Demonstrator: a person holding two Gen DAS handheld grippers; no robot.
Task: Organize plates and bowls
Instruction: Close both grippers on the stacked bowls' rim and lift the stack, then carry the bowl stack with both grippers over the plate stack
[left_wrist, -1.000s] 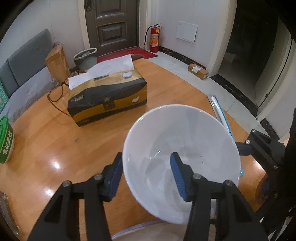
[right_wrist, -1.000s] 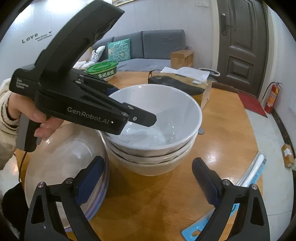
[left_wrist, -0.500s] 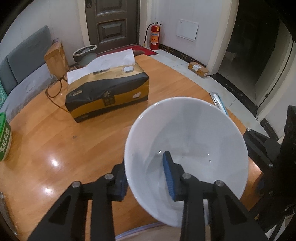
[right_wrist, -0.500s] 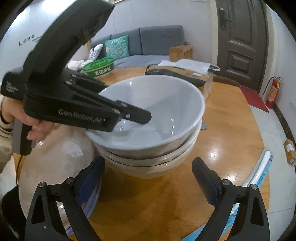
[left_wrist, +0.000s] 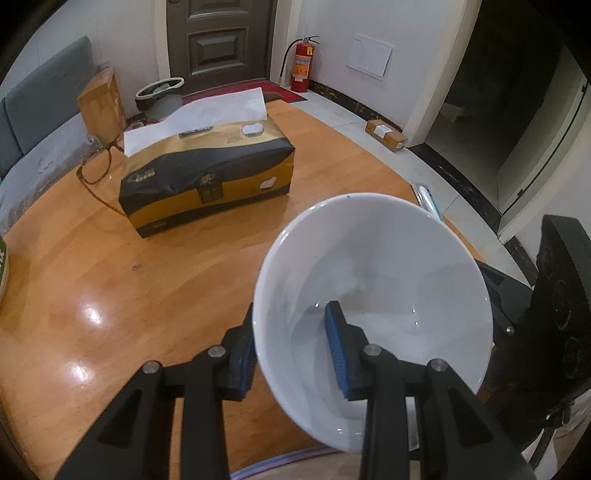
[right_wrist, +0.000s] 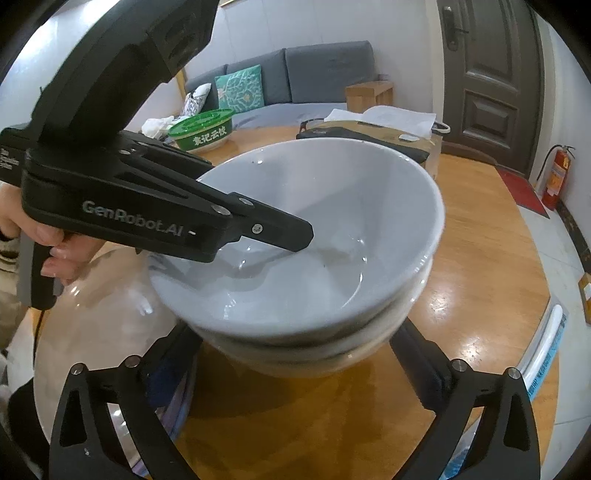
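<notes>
My left gripper (left_wrist: 291, 354) is shut on the near rim of a white bowl (left_wrist: 388, 266), one pad inside and one outside. In the right wrist view this top bowl (right_wrist: 332, 206) is tilted on a stack of white bowls (right_wrist: 314, 354) on the wooden table (right_wrist: 480, 258). My right gripper (right_wrist: 295, 376) is open, its fingers on either side of the stack's base; whether they touch it I cannot tell. A stack of plates (right_wrist: 92, 332) lies left of the bowls, partly behind the left gripper (right_wrist: 288, 236).
A black and gold tissue box (left_wrist: 207, 177) stands at the back of the table, with glasses (left_wrist: 99, 170) to its left. A green-lidded tub (right_wrist: 201, 129) is at the far side. A white and blue packet (right_wrist: 546, 347) lies near the right table edge.
My left gripper has closed from open onto the top bowl's rim and tilted it up. My right gripper has moved forward so its fingers flank the stack's base.
</notes>
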